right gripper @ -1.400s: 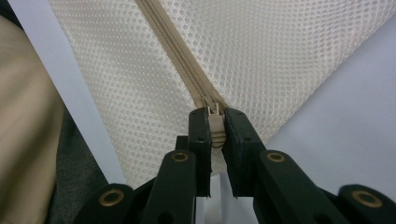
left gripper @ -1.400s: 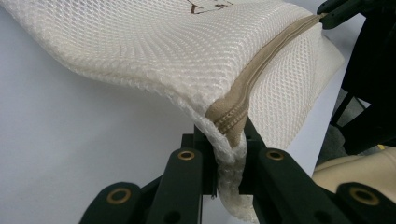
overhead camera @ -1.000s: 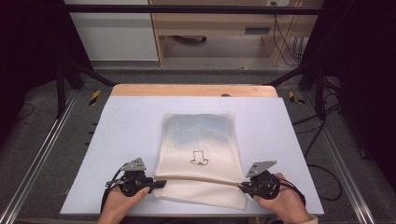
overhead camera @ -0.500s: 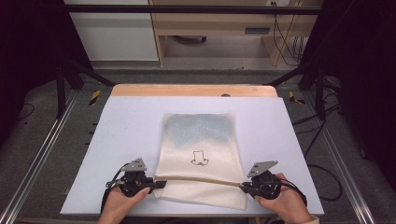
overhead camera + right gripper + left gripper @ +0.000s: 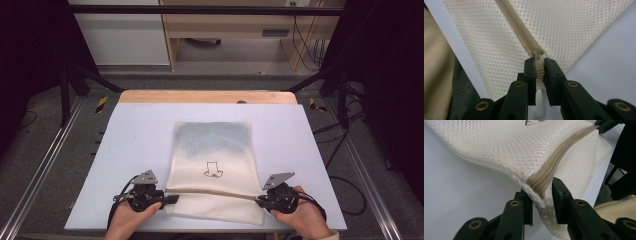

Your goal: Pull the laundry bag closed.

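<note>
A white mesh bag (image 5: 215, 150) with a small black drawing lies flat on the pale table (image 5: 140, 130). Its beige zipper (image 5: 215, 192) runs across the near end. My left gripper (image 5: 172, 199) holds the zipper's left end; in the left gripper view (image 5: 541, 192) the jaws have just been opening, but the bunched mesh and zipper tape (image 5: 549, 170) still fill the gap and stay lifted. My right gripper (image 5: 257, 200) is at the zipper's right end. In the right gripper view (image 5: 539, 67) it is shut on the beige zipper pull (image 5: 539, 71).
The table's near edge lies just behind both hands. A wooden strip (image 5: 205, 96) borders the far edge. Metal rails (image 5: 45, 165) run along both sides, and cables (image 5: 345, 180) trail on the floor at the right.
</note>
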